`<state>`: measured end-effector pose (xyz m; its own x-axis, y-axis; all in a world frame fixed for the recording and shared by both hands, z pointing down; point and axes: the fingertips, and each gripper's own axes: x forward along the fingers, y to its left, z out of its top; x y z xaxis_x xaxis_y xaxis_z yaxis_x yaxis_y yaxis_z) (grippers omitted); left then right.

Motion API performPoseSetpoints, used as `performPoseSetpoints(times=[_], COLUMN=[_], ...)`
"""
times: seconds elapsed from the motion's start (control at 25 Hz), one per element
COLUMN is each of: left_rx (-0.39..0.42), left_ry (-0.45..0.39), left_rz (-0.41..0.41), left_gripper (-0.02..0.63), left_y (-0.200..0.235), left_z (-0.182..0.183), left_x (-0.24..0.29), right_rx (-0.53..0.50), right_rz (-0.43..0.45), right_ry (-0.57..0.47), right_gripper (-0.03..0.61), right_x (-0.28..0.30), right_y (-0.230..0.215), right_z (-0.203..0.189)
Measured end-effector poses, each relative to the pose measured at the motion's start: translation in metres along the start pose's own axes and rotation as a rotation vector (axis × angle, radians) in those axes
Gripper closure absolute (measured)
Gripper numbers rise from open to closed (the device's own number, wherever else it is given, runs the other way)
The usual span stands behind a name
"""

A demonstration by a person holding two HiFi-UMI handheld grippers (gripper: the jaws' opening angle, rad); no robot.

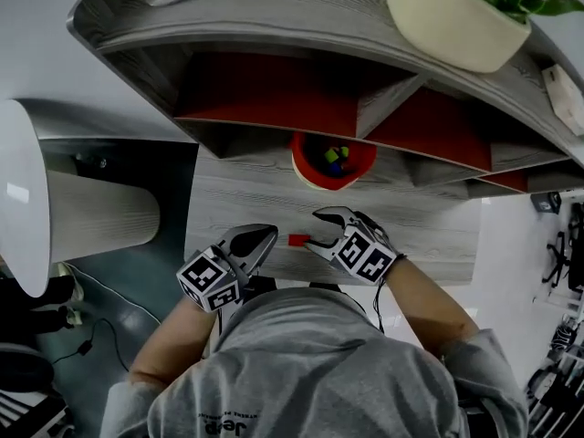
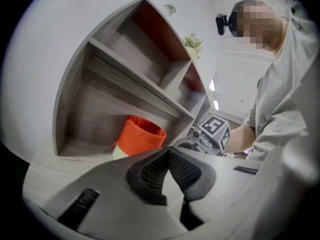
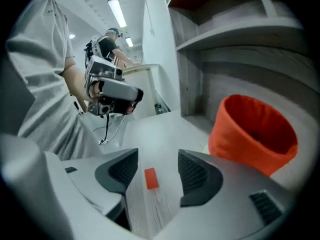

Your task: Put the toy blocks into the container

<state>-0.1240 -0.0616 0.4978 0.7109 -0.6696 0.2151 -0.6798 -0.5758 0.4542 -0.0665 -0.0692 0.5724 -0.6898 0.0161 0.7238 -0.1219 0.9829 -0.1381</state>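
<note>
Reads as a lab or office room rigged for recording, not a home. Long ceiling strip lights (image 3: 116,11), plain white walls (image 1: 46,44), hard teal floor (image 1: 146,281) with loose cables (image 1: 84,345) trailing across it beside me. A second person (image 3: 111,39) is further back at a table (image 3: 142,68). The only domestic touch is the furniture in front of me: a curved grey wood-grain shelf unit (image 1: 274,26) with red back panels (image 1: 274,94), and a potted plant (image 1: 452,16) in a cream pot on top.

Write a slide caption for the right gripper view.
Open right gripper frames a red block near the orange container.
</note>
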Motion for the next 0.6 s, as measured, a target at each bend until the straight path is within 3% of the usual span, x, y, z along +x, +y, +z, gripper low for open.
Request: performPoseSetpoints(times=[0.28, 0.6], left_rx=[-0.029, -0.054], left_ry=[0.033, 0.053], left_rz=[0.008, 0.022], left_gripper=[0.600, 0.600], left_y=[0.005, 0.008], left_z=[-0.030, -0.051], left_x=[-0.008, -0.020], right_rx=[-0.129, -0.231], right_rz=[0.071, 0.018], right_ry=[0.160, 0.287], right_gripper=[0.311, 0.314], right_x=[0.057, 0.098], right_y=[0.031, 0.033], right_z=[-0.061, -0.109])
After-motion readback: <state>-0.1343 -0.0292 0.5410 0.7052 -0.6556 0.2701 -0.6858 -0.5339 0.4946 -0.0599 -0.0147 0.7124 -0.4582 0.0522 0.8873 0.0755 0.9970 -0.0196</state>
